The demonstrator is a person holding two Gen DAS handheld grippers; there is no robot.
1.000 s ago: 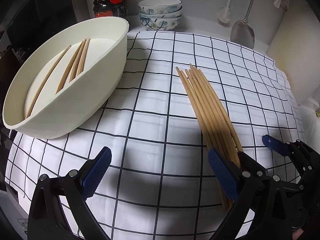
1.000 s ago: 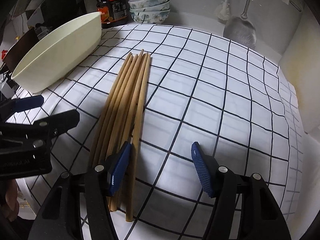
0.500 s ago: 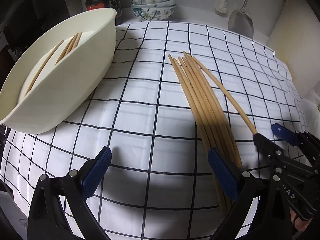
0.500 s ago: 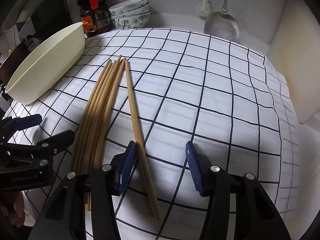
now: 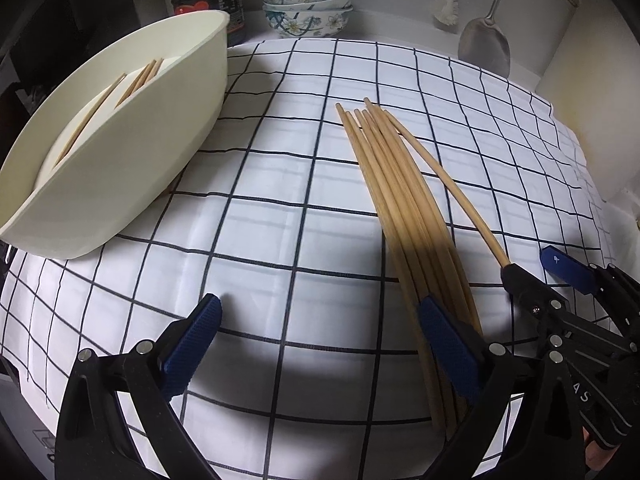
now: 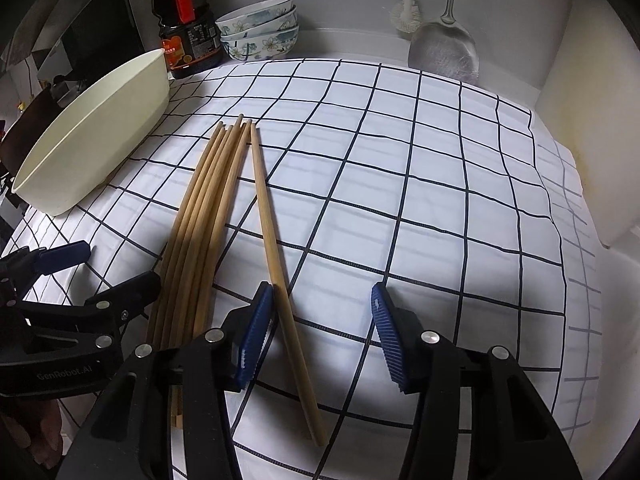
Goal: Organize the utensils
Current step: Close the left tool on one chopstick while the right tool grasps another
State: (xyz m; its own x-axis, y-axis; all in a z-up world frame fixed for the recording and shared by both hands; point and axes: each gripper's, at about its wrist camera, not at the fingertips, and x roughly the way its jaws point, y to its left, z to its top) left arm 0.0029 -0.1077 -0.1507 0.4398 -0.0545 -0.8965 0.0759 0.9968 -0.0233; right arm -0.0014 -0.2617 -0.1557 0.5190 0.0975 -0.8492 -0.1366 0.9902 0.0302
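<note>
Several wooden chopsticks lie bundled on the checked cloth; they also show in the right wrist view. One chopstick lies apart to their right, between the right gripper's open jaws, touching its left pad. It also shows in the left wrist view. The left gripper is open and empty, its right pad over the bundle's near ends. A cream oval tray at the left holds several chopsticks; the tray also shows in the right wrist view.
Stacked floral bowls, a dark sauce bottle, a metal spatula and a white brush stand at the back wall. A white wall borders the cloth's right side.
The right gripper has pushed one chopstick out of the bundle to the right, and it now lies between its jaws. Both grippers have drawn back and up slightly.
</note>
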